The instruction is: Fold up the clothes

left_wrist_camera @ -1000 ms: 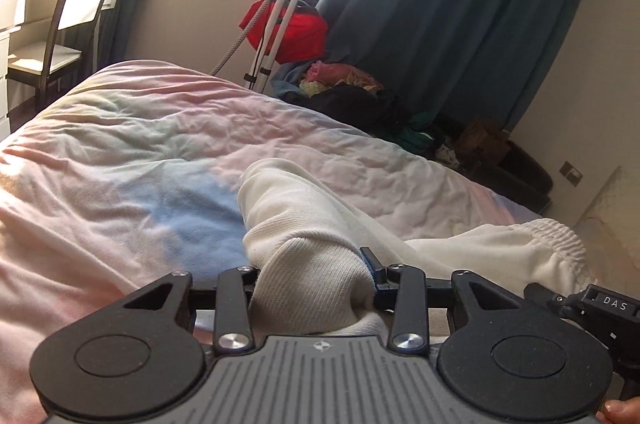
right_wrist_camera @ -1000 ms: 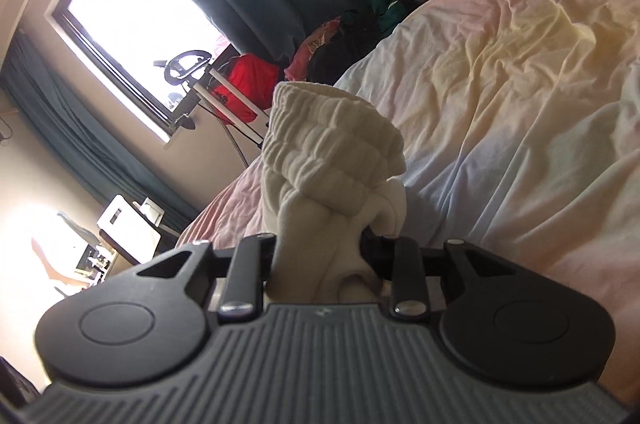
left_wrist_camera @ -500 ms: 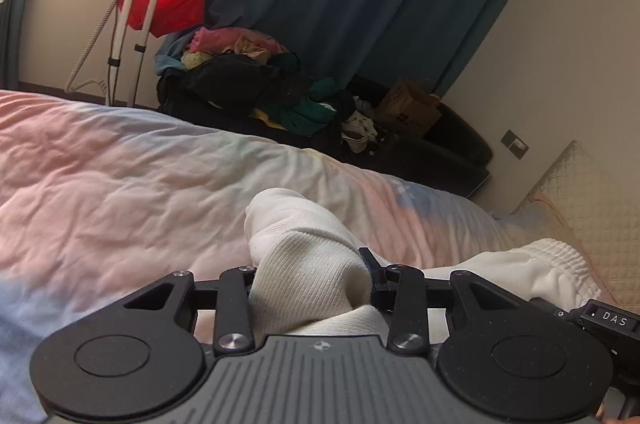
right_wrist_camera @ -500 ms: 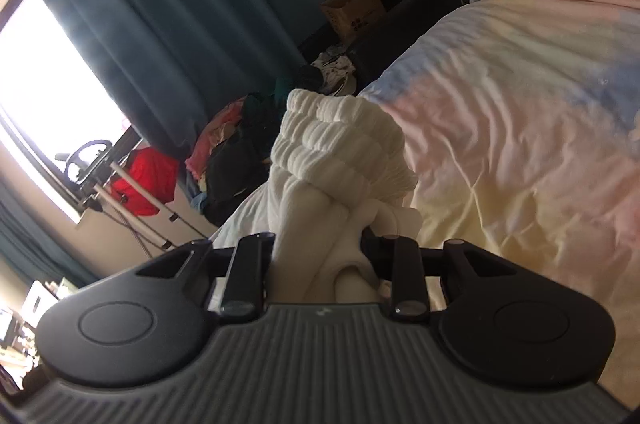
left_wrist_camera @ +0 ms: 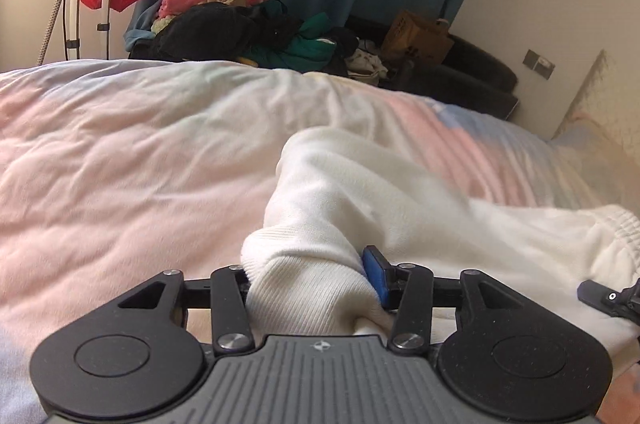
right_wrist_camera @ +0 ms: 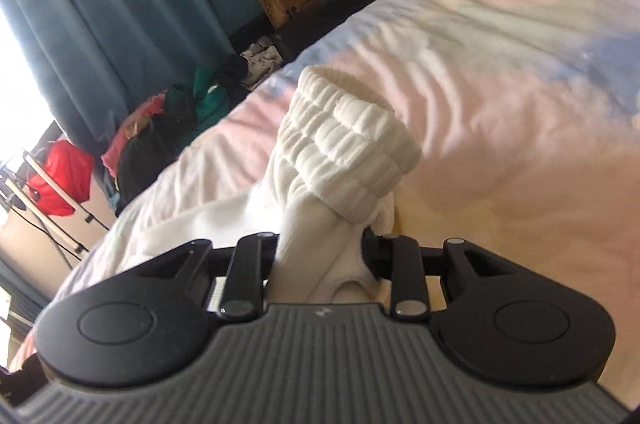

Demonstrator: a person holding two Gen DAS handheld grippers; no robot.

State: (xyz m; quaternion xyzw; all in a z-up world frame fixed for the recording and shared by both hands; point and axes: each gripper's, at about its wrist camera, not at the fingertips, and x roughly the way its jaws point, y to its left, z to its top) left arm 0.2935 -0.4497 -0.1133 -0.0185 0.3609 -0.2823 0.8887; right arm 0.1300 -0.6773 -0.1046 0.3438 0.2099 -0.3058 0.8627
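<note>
Both grippers hold white sweatpants over the bed, fold in progress.

Left gripper [left_wrist_camera: 310,278]: jaws have just been opening, ribbed cuff [left_wrist_camera: 308,284] between them, grip apparently easing. Right gripper [right_wrist_camera: 320,256]: jaws pinching bunched cloth below the gathered elastic waistband [right_wrist_camera: 348,139], judged to keep that end controlled. The sweatpants [left_wrist_camera: 380,191], thick soft fleece, lie across the wrinkled pastel duvet [left_wrist_camera: 120,151].
</note>
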